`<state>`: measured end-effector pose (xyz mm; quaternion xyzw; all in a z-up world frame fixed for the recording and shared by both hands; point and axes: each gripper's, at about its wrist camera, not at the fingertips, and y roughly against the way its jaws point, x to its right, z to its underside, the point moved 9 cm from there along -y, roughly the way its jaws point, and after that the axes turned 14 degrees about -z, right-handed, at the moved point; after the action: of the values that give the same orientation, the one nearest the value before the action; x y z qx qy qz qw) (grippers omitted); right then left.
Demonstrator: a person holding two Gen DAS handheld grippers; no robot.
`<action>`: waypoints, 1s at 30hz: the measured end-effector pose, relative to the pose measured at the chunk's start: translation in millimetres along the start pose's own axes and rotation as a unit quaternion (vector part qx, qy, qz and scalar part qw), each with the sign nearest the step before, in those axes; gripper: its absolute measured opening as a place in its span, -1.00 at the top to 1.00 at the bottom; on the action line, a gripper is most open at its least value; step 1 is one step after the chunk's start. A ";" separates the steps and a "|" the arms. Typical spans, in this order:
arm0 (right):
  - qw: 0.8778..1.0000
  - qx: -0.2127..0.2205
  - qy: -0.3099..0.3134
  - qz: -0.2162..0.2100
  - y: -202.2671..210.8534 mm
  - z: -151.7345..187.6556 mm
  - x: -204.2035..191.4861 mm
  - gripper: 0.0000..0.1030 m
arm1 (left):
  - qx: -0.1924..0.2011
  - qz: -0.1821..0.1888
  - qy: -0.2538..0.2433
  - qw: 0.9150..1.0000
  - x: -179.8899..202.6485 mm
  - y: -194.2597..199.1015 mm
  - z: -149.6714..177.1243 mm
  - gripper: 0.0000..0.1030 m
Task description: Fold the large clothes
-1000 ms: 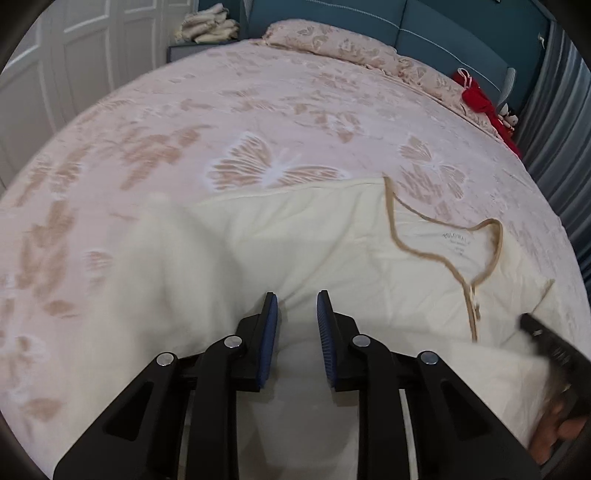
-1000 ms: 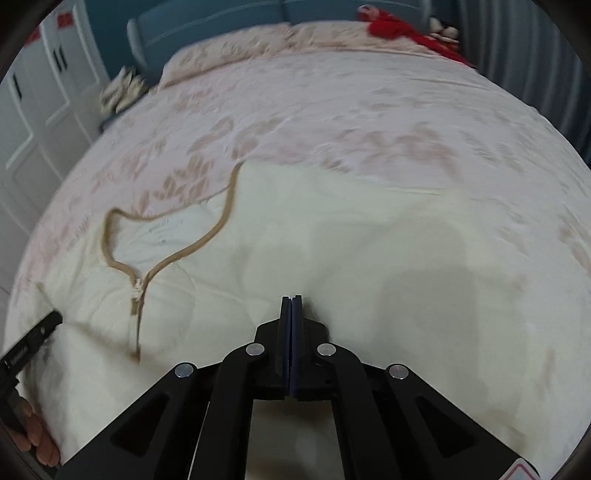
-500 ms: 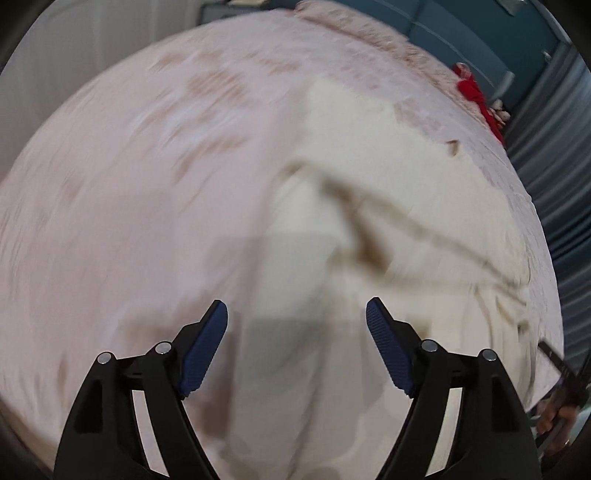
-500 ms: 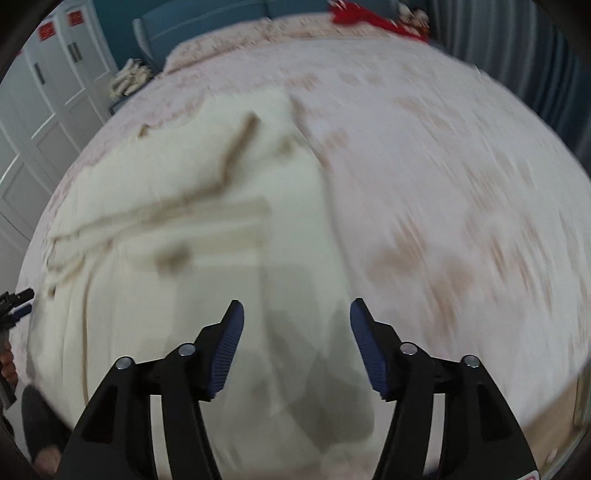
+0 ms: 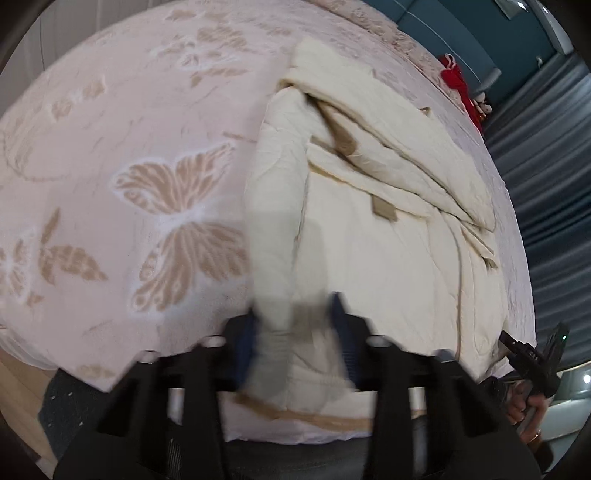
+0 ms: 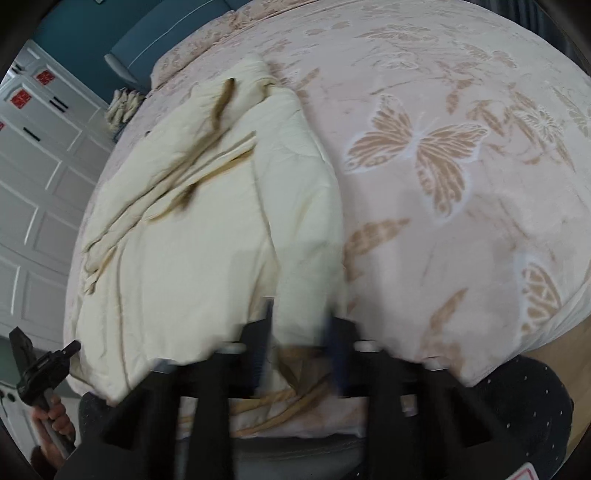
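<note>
A cream quilted garment (image 5: 388,236) is lying folded lengthwise on the bed (image 5: 122,122), its near end reaching the bed's near edge. Tan binding (image 5: 347,142) is running along its seams, and its layers are bunching into long soft ridges toward the far end. The left claw (image 5: 295,332) is closing, its blue pads (image 5: 245,345) pressing a thick fold of the garment's near left corner. The right claw (image 6: 299,332) is likewise closing, gripping the near right corner, with tan cord (image 6: 291,406) hanging in loops beneath it. Both claws are blurring in the views. The bedspread is pale pink plush, patterned with raised tan butterflies (image 6: 417,144) and leaves. Beyond the far end of the bed, a blue padded headboard (image 6: 166,33) is standing; a red object (image 5: 458,86) is lying near its right corner. White panelled wardrobe doors (image 6: 33,177) are lining the left side, and grey pleated curtains (image 5: 543,147) are hanging on the right. Nothing is standing between the claws and the garment.
</note>
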<state>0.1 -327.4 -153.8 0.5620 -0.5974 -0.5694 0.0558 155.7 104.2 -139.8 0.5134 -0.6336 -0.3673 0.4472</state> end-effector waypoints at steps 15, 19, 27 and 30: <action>0.966 -0.148 0.183 -0.104 157.0 87.1 -91.1 0.87 | 0.036 0.076 -0.025 0.996 -25.5 172.7 66.9 0.87; 0.964 -0.084 0.188 -0.169 209.2 56.2 -136.6 0.87 | 0.083 0.094 0.007 0.992 -43.1 237.2 64.9 0.87; 0.982 0.072 0.082 -0.155 154.3 -56.4 -119.4 0.87 | 0.194 0.038 0.006 0.980 -28.9 238.5 -39.0 1.00; 0.986 0.074 0.048 -0.143 96.6 -73.3 -100.6 0.87 | 0.211 -0.005 -0.010 0.977 -12.9 201.1 -84.7 1.00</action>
<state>29.6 -325.8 0.9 0.6711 -0.5477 -0.4981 -0.0392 171.8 157.1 71.7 0.5959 -0.6985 -0.2324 0.3209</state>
